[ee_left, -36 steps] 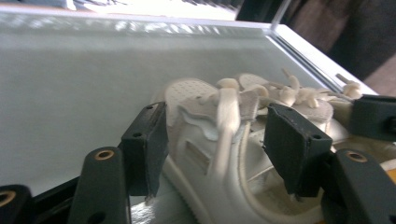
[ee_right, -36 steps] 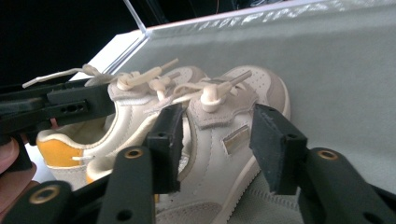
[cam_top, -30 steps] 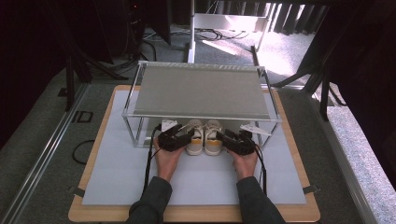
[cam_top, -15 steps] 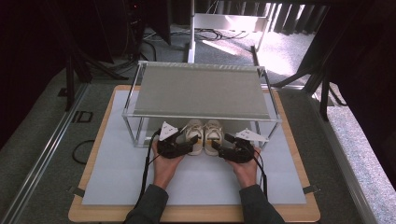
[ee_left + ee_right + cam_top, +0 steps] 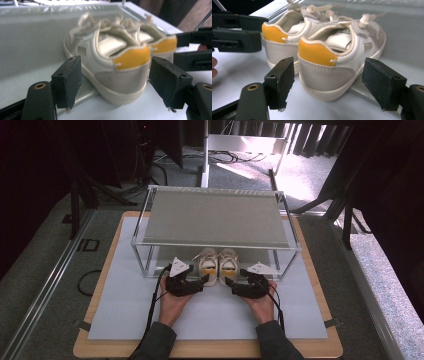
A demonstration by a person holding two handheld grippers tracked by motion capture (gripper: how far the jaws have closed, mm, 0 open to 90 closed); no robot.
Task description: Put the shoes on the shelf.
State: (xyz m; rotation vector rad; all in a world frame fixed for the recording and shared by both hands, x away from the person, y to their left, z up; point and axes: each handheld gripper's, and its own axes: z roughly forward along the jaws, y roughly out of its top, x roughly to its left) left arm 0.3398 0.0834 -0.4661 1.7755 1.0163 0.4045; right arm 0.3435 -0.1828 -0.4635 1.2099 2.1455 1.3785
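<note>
Two shoes (image 5: 219, 266) point away — heels toward both open grippers (image 5: 200, 281) (image 5: 231, 284)

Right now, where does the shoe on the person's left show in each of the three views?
High view: the left shoe sits at centre, its toe under the clear shelf, just beyond the left gripper.
Left gripper view: it sits at centre, heel framed by the open jaws.
Right gripper view: it is at upper left, behind the right shoe.
Shared landmark: the yellow heel tabs.
</note>
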